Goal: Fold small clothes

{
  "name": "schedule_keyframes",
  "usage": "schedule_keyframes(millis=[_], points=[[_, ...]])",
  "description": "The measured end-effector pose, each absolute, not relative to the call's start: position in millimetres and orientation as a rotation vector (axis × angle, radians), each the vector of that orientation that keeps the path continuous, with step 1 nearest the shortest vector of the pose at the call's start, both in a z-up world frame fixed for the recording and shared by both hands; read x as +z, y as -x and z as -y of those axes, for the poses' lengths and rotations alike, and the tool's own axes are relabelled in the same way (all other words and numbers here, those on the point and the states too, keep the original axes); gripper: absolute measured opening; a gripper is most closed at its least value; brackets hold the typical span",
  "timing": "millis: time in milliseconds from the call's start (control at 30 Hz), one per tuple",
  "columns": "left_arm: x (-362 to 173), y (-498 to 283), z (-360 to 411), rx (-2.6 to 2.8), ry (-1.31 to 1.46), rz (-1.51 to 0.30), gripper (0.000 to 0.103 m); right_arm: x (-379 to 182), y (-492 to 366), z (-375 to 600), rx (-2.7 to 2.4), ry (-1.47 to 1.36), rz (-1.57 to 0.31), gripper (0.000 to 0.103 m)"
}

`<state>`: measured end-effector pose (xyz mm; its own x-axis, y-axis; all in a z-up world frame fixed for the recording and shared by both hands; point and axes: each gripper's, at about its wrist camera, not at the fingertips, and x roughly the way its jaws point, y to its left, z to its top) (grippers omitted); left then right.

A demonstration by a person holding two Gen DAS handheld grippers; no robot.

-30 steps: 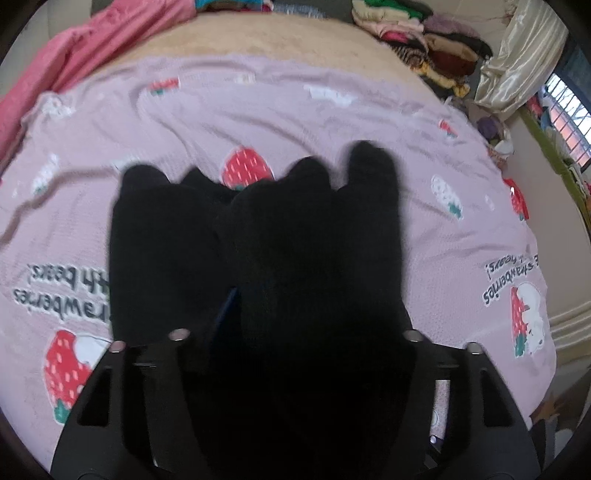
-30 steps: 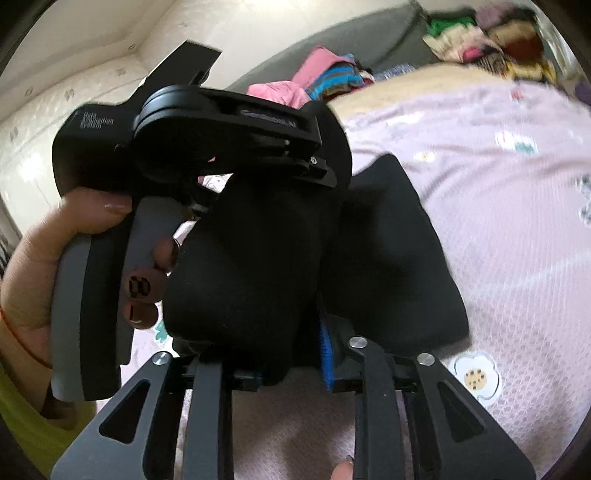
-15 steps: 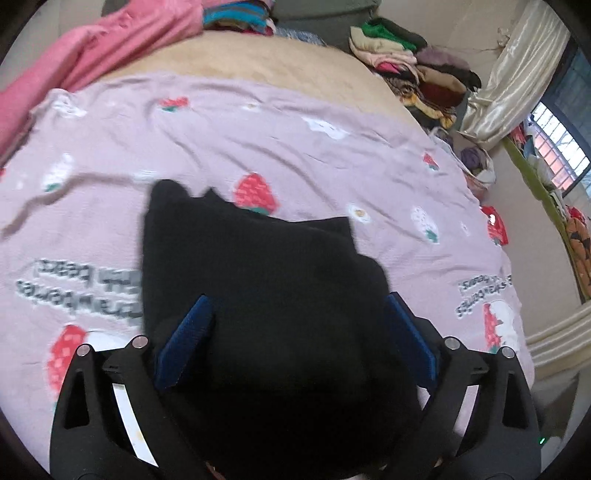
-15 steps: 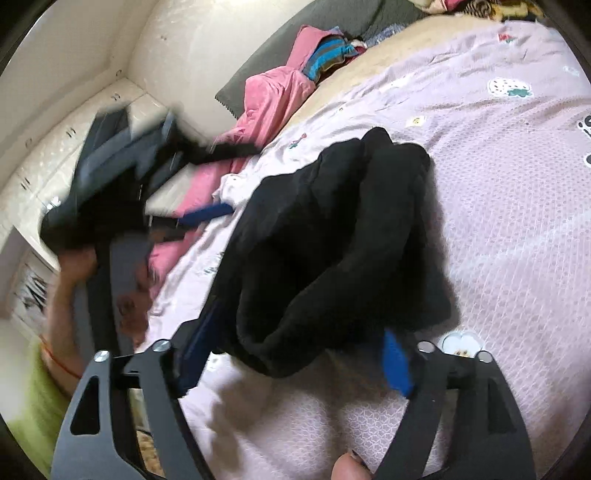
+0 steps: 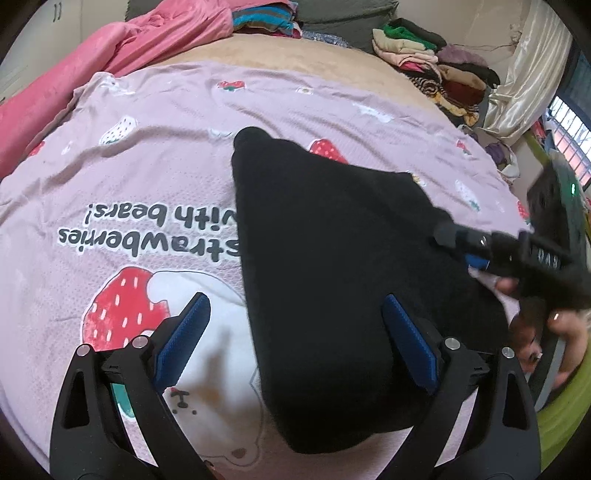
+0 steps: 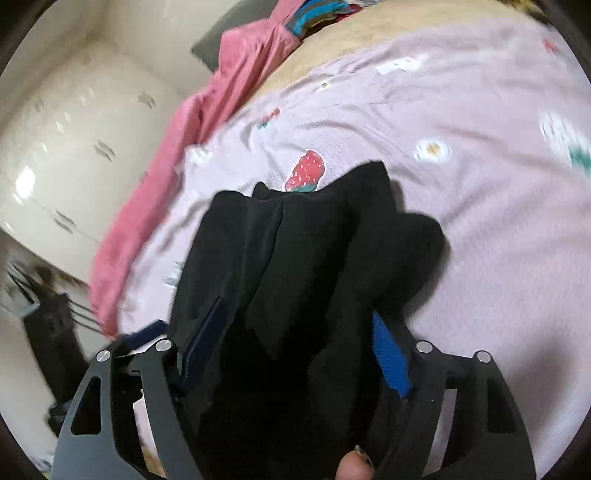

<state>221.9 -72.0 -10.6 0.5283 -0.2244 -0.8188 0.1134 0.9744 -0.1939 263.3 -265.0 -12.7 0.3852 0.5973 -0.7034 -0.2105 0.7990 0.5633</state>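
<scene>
A black garment (image 5: 332, 266) lies folded in a long bundle on the pink strawberry-print sheet (image 5: 147, 177). My left gripper (image 5: 295, 332) is open above its near end, blue pads wide apart and holding nothing. The right gripper shows in the left wrist view (image 5: 454, 240) at the garment's right edge, its tip against the cloth. In the right wrist view the garment (image 6: 295, 277) lies bunched between the fingers of my right gripper (image 6: 295, 354), which stand wide apart around it, and cloth hides part of the left pad.
A pink blanket (image 5: 92, 74) lies along the bed's far left. Piles of folded clothes (image 5: 424, 62) sit at the back right and a striped pile (image 5: 262, 18) at the back. A cream curtain (image 5: 528, 81) hangs at the right. A white wardrobe (image 6: 74, 147) stands left of the bed.
Both grippers have opened and let go of the black garment, which now lies on the sheet. The left gripper has pulled back and to the left of it.
</scene>
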Motion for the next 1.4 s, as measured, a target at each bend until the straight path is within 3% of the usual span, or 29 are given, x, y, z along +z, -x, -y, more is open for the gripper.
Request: schedule_keyframes(millis=[67, 133, 367, 600, 800, 867, 1000, 1133, 1400], points=[[-14.2, -222.3, 69.2, -0.193, 0.117, -0.998, 0.088, -8.1, -268.8, 255.3, 0.504, -0.304, -1.056, 0.051], [-16.0, -222.6, 66.8, -0.191, 0.129, -1.000, 0.088, 6.3, -267.1, 238.5, 0.482, -0.160, -1.011, 0.013], [-8.0, -217.6, 66.6, -0.181, 0.110, -0.960, 0.088, 53.9, -264.8, 231.9, 0.602, -0.061, -0.779, 0.013], [-15.3, -212.4, 78.3, -0.220, 0.068, -0.982, 0.088, -10.5, -285.1, 274.2, 0.524, -0.158, -0.896, 0.013], [-16.1, -208.5, 83.4, -0.237, 0.056, -0.982, 0.088, -23.3, -271.8, 296.2, 0.490, -0.253, -0.874, 0.015], [-14.9, -206.9, 83.9, -0.230, 0.050, -0.981, 0.088, -19.8, -266.7, 298.3, 0.443, -0.247, -0.860, 0.026], [-14.1, -204.5, 83.3, -0.221, 0.042, -0.975, 0.088, -7.3, -246.5, 302.9, 0.413, -0.218, -0.841, 0.030], [-13.5, -201.5, 81.8, -0.224, 0.051, -0.973, 0.088, 7.0, -216.3, 304.1, 0.434, -0.217, -0.793, 0.048], [-11.8, -190.9, 77.8, -0.235, 0.070, -0.963, 0.088, 16.7, -177.3, 290.7, 0.543, -0.235, -0.801, 0.060]])
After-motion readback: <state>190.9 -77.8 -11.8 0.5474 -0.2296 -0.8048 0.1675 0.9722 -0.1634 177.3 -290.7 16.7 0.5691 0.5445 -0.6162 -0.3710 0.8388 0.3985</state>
